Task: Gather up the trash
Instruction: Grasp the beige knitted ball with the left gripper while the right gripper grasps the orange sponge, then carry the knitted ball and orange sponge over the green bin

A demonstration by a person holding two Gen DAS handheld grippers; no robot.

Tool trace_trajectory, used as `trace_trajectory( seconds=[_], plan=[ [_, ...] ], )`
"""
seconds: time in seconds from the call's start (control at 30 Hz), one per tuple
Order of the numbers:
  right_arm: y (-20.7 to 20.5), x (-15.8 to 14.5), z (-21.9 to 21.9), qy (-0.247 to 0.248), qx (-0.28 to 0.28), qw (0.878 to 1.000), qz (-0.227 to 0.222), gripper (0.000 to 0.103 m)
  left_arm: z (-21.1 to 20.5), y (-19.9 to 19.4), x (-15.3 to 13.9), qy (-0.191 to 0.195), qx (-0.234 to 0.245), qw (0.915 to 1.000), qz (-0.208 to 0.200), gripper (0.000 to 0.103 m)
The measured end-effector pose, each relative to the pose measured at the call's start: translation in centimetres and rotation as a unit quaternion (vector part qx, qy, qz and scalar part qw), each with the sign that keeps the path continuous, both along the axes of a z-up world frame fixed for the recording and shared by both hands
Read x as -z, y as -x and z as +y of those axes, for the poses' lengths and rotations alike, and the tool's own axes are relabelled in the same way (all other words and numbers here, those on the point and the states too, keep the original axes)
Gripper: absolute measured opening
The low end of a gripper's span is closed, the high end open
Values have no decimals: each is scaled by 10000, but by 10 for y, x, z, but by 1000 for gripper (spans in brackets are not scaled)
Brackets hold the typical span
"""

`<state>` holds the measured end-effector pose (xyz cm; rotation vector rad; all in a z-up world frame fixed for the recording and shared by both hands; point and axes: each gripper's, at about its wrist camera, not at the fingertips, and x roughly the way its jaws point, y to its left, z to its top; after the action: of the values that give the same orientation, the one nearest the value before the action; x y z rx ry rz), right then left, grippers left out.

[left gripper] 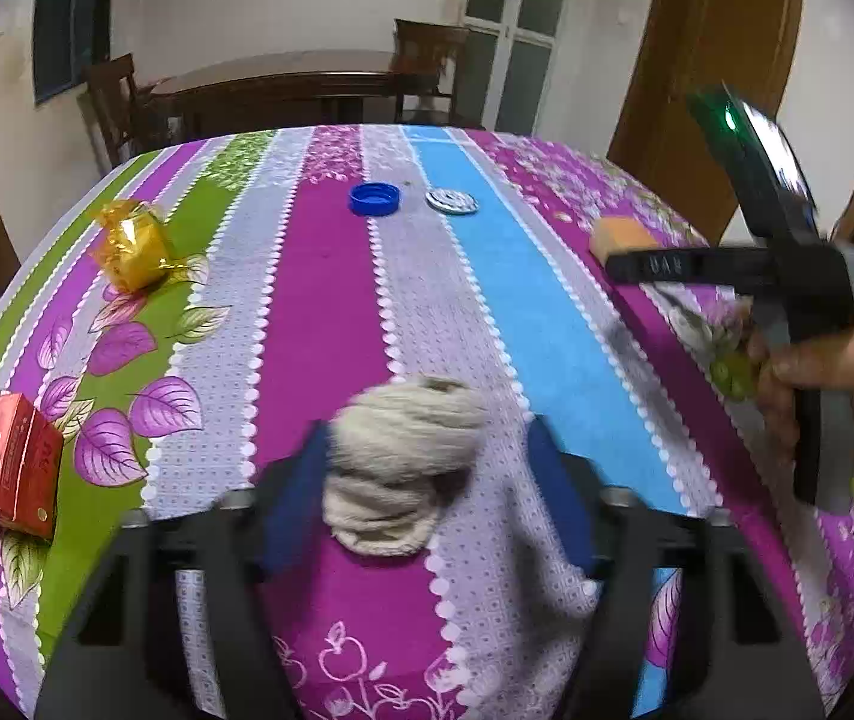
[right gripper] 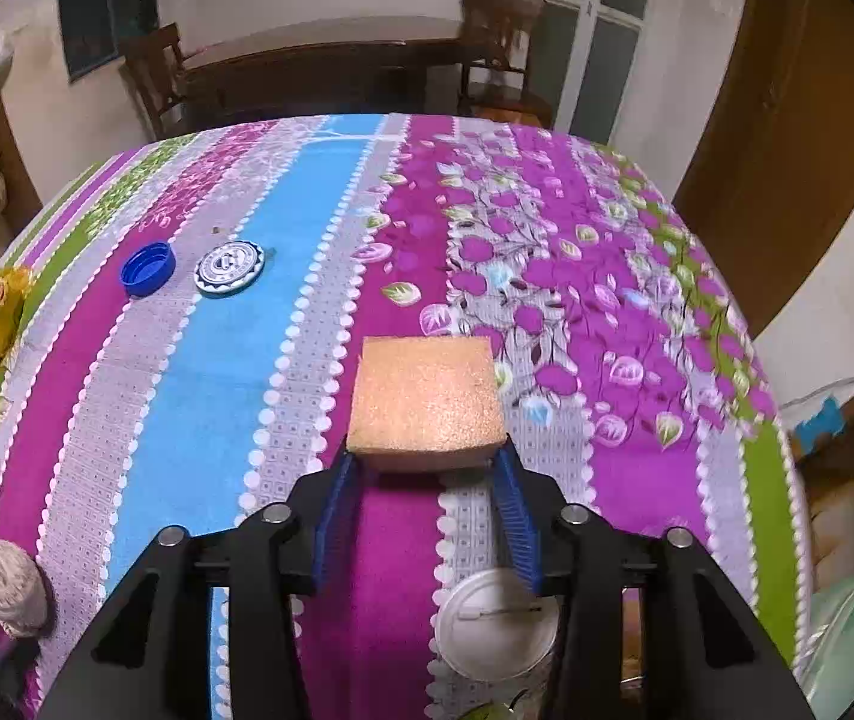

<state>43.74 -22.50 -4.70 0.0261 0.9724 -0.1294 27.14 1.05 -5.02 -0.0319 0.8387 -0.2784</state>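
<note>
Left tongs straddling yarn ball, right tongs pinching sponge

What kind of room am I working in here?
Probably a home dining room: a table under a striped floral tablecloth, a dark wooden dining table with chairs behind it, and a wooden door.

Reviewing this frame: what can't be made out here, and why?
- Left wrist view: motion blur hides whether the left gripper presses the yarn ball.
- Left wrist view: the sponge is partly covered by the right gripper's finger.
- Right wrist view: the white round badge sits partly behind the right gripper.
- Left wrist view: the red box is cut by the edge, its print unreadable.
</note>
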Motion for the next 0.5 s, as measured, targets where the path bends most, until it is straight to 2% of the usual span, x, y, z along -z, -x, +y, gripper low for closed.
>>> trace_trajectory(
  seconds=[0.07,0.23,0.5],
  plan=[
    [9,-2,0,-57,-27,9999,-143,42,7,-1,1,182,-30,9998,50,43],
    [46,-20,7,-208,-207,9980,-563,41,15,4,-4,462,-99,9989,42,39],
    [151,-67,27,-462,-778,9874,-1299,41,-14,42,-31,-42,73,9982,-591,39]
  ],
)
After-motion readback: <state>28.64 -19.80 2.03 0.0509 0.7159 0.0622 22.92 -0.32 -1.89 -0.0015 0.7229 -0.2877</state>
